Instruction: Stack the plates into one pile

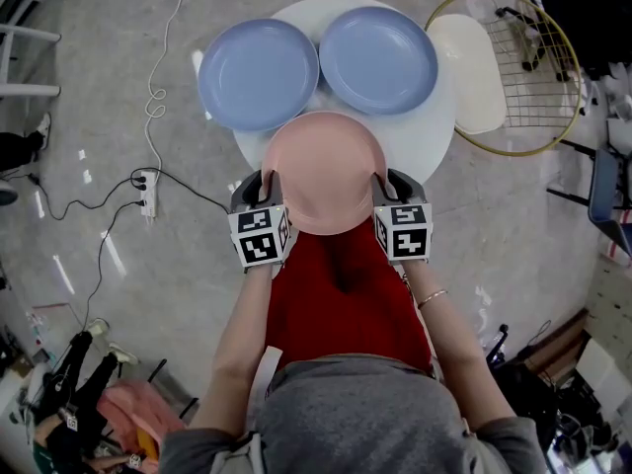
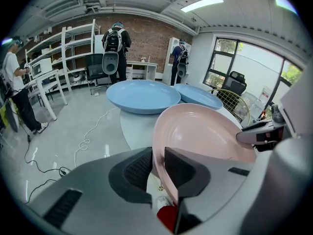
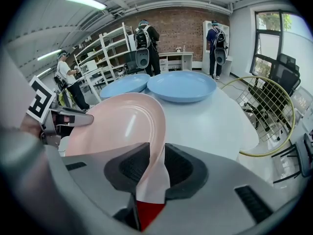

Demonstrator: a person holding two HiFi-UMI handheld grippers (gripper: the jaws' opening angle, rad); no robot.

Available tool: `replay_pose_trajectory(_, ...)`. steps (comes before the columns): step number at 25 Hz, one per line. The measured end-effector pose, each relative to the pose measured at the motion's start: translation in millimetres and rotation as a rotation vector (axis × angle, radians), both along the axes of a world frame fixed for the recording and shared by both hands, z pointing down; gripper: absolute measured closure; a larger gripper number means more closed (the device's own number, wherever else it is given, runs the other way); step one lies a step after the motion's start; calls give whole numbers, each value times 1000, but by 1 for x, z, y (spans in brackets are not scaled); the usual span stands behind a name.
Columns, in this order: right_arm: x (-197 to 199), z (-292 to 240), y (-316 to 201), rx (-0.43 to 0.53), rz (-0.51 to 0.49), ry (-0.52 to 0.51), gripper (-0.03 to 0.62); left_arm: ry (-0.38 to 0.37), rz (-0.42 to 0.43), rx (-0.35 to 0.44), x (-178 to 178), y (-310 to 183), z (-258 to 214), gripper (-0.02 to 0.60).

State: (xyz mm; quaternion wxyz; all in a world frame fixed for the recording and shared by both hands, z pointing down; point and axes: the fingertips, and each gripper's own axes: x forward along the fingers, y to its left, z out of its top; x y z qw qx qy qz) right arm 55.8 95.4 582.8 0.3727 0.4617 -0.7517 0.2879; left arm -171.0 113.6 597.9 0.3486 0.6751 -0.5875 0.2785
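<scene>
Left gripper (image 1: 267,179) and right gripper (image 1: 389,181) clamp opposite rims of the pink plate (image 1: 323,171), balancing it at the near edge of the table (image 1: 435,118). Two blue plates (image 1: 259,74) (image 1: 378,59) sit side by side mid-table

Left plate (image 1: 259,74) beside right plate (image 1: 378,60), back of the counter (image 1: 423,131). Third plate (image 1: 324,171) in front, between left hand-held gripper (image 1: 268,182) and right hand-held gripper (image 1: 383,182)

An industrial-style lab or workshop. Far ahead of the left gripper (image 2: 157,156) stand a red brick back wall (image 2: 149,40), white open metal shelving (image 2: 78,43) and people wearing backpacks (image 2: 115,39). Strip ceiling lights (image 2: 203,3) run overhead, and a white power strip (image 1: 148,194) lies on the polished grey floor (image 1: 89,97) to its left.
</scene>
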Motion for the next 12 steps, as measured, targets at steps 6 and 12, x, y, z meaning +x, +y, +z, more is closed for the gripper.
replay_pose_trajectory(6, -1, 3, -2, -8, 25, -15, 500, 14, -13, -15, -2, -2, 2, 508)
replay_pose_trajectory(12, 3, -7, 5, -11, 55, -46, 503, 35, -38, -15, 2, 4, -11, 515)
